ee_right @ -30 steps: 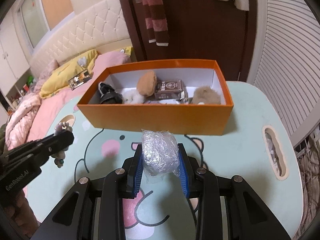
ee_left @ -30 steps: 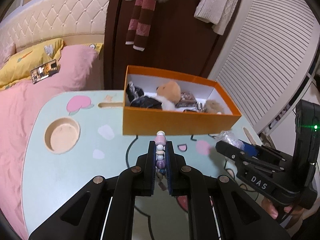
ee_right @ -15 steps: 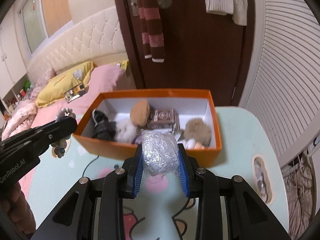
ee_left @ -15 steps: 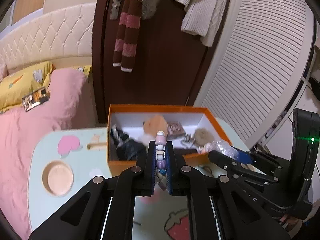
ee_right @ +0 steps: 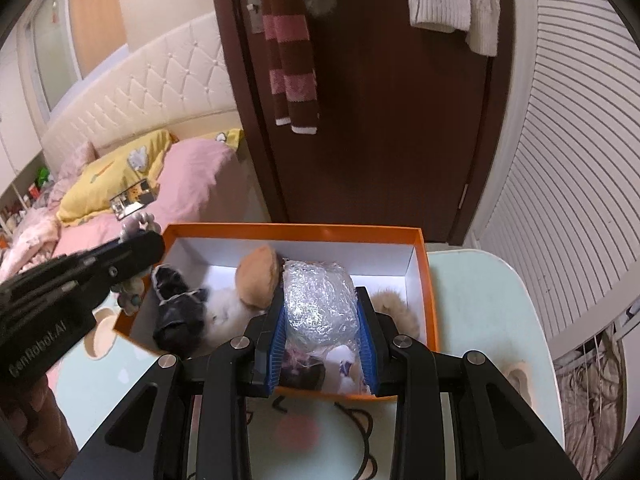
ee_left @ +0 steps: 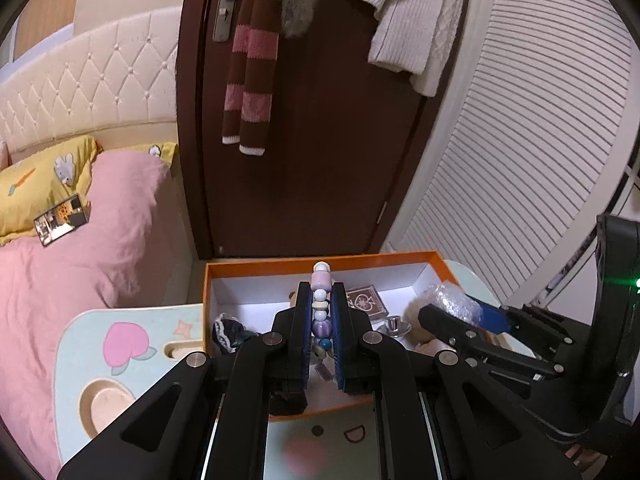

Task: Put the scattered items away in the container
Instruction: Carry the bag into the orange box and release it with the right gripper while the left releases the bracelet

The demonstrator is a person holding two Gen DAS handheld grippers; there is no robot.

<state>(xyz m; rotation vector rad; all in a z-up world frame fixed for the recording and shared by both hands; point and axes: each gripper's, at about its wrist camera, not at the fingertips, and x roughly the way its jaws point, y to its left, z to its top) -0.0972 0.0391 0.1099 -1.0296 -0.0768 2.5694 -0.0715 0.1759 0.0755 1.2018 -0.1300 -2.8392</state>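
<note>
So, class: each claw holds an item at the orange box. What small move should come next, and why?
Probably open the right claw. Its pads grip the crinkly plastic-wrapped bundle, which already sits over the orange box interior, above the plush toys, so it should drop inside. The left claw, shut on the bead string, also seems over the box and could follow.

The left gripper [ee_left: 321, 312] is pointing forward and downward, its jaws clamping tight on something slim. The right gripper [ee_right: 320, 322] is angling downward beside it, jaws partly apart and pressing on a bulky object. A hand [ee_right: 30, 412] is gripping the left gripper's handle.
</note>
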